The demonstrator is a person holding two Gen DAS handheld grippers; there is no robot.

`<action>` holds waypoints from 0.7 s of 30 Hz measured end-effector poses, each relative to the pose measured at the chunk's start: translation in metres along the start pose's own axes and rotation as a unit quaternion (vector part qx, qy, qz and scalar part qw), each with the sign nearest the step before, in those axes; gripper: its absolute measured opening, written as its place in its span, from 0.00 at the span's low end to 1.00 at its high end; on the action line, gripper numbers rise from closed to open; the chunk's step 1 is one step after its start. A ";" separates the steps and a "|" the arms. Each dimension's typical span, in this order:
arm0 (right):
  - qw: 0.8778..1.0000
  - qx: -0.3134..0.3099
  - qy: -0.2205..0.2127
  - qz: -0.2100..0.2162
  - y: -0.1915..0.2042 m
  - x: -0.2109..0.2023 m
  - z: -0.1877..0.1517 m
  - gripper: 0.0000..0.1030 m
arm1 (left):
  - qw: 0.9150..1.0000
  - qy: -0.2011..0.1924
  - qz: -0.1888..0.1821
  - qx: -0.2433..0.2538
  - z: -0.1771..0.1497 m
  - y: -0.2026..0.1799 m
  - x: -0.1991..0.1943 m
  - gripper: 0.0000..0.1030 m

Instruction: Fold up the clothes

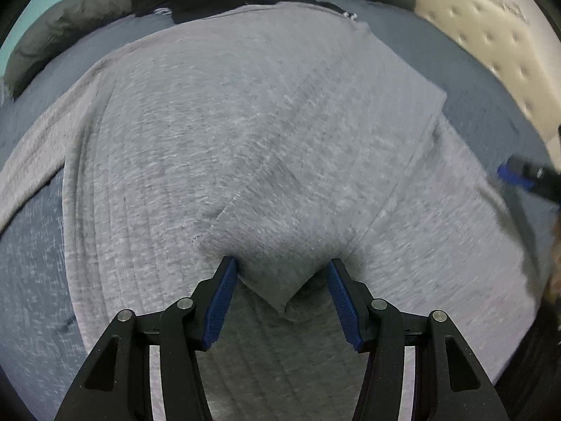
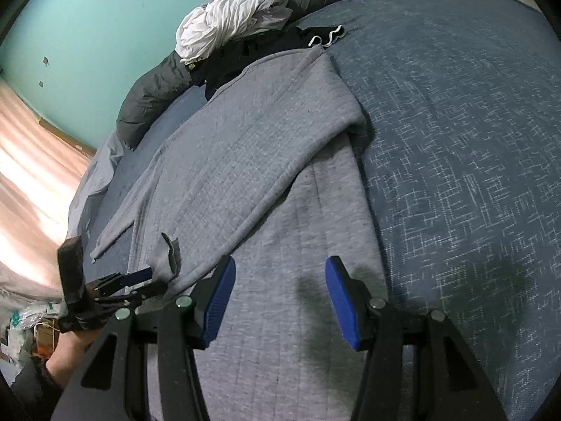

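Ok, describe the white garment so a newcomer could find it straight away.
Start at the blue patterned bedspread and follow it to the far edge by the teal wall. There a dark padded roll runs along the bed, and the white garment sits bunched on it. It is the only white, crumpled item; the grey sweatshirt lies flat.

Both claws point(image 1: 282, 273) point(image 2: 280, 273) half-open (angled downward)

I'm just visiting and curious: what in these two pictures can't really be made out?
- Grey garment: its near hem is cut off by the lower edge and the gripper bodies in both wrist views.
- Left gripper: whether its pads pinch the folded corner is unclear.
- Dark clothes under the white bundle: too dark to identify.
- Right gripper: open, over the garment.
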State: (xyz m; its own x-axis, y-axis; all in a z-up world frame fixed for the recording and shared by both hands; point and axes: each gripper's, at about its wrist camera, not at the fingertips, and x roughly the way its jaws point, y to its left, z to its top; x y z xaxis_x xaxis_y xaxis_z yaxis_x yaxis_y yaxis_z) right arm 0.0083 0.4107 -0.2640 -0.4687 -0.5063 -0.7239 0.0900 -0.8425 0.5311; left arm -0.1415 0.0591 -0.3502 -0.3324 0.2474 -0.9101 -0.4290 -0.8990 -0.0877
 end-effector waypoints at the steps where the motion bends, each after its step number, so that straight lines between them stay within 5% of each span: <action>1: 1.000 -0.002 0.000 -0.001 0.000 0.000 0.000 0.53 | 1.000 0.002 0.003 0.006 -0.001 0.000 0.001 0.36; 3: 1.000 -0.002 0.000 -0.001 -0.001 -0.002 -0.001 0.53 | 1.000 -0.003 -0.001 -0.001 -0.003 0.006 -0.001 0.17; 13: 1.000 -0.003 -0.001 0.006 0.005 -0.006 0.002 0.53 | 0.992 -0.040 -0.051 -0.112 -0.030 0.065 -0.043 0.14; 15: 1.000 -0.005 -0.001 0.009 0.008 -0.007 0.002 0.53 | 0.988 -0.033 -0.057 -0.139 -0.039 0.079 -0.045 0.20; 17: 1.000 -0.008 0.000 0.011 0.009 -0.007 0.002 0.53 | 0.986 -0.032 -0.064 -0.151 -0.048 0.084 -0.047 0.46; 19: 1.000 -0.012 0.002 0.010 0.009 -0.007 0.002 0.53 | 0.982 -0.035 -0.077 -0.169 -0.055 0.091 -0.049 0.58; 21: 1.000 -0.007 0.002 0.008 0.007 -0.008 0.002 0.53 | 0.976 -0.040 -0.094 -0.191 -0.063 0.098 -0.052 0.58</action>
State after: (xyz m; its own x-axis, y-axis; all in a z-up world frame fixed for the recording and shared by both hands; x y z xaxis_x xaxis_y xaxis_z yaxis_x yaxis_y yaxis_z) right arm 0.0107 0.4094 -0.2532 -0.4638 -0.5201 -0.7173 0.1097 -0.8371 0.5360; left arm -0.1134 -0.0641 -0.3370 -0.3485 0.4341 -0.8307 -0.1482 -0.9006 -0.4085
